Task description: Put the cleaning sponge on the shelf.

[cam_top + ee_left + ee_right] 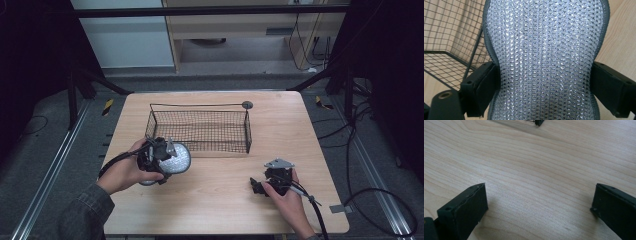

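Observation:
A silvery, sparkling mesh sponge (pixel 179 160) with a grey edge is held just above the table at the front left corner of a black wire basket (pixel 197 105). My left gripper (pixel 167 159) is shut on it. In the left gripper view the sponge (pixel 546 50) bulges above the two black pads (pixel 484 85), which pinch its waist, and the basket's mesh wall (pixel 449 50) stands to the left. My right gripper (pixel 259 186) rests low on the table at the front right. Its jaws (pixel 539 205) stand wide open over bare wood.
The wooden table (pixel 215 200) has dark floor all round it, with metal rails along both sides. The basket stands at the table's middle back, with a small round disc (pixel 247 104) at its far right corner. A basket corner (pixel 537 122) shows at the top of the right gripper view.

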A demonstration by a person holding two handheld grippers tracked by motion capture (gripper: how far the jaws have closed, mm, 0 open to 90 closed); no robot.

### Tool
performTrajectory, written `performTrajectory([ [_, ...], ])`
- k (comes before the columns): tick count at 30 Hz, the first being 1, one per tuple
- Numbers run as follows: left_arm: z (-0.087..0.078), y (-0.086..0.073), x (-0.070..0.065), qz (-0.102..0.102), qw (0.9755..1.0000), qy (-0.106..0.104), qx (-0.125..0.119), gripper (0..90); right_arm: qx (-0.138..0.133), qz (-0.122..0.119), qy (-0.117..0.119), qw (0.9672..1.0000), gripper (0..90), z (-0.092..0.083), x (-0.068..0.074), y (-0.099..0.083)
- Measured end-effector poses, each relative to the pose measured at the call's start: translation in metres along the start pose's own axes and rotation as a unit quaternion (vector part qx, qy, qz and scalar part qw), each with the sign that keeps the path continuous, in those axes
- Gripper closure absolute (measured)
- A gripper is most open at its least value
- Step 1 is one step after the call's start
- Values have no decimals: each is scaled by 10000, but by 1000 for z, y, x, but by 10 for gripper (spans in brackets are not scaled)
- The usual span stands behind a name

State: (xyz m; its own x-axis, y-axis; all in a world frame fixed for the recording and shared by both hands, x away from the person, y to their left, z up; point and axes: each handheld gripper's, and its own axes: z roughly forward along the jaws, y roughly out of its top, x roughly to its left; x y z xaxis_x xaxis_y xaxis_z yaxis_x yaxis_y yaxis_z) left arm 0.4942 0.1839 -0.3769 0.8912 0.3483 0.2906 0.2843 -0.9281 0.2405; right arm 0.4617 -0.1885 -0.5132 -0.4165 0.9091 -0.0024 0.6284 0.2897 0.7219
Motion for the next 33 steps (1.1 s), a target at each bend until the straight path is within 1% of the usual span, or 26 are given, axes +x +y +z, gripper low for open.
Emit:
performTrajectory([
  [4,-4,4,5,49,10000,53,11,113,1,0,1,10000,4,0,0,0],
  [6,-7,6,8,19,10000,68,-41,113,6,5,3,10000,4,0,0,0],
  [8,-10,9,10,43,9999,104,-77,113,5,4,6,10000,4,0,0,0],
  [13,-15,15,16,128,9997,175,-59,112,6,-16,7,10000,4,0,0,0],
  [16,-17,18,20,90,9997,195,-94,113,7,-18,7,10000,4,0,0,0],
  [25,-23,24,31,82,9995,294,-126,113,7,-22,2,10000,4,0,0,0],
  [29,-25,25,33,54,9992,370,-152,115,6,-16,9,10000,4,0,0,0],
  [31,-26,26,34,93,9990,419,-149,117,6,-16,7,10000,4,0,0,0],
  [33,-26,27,35,84,9989,436,-145,119,6,-17,6,10000,4,0,0,0],
])
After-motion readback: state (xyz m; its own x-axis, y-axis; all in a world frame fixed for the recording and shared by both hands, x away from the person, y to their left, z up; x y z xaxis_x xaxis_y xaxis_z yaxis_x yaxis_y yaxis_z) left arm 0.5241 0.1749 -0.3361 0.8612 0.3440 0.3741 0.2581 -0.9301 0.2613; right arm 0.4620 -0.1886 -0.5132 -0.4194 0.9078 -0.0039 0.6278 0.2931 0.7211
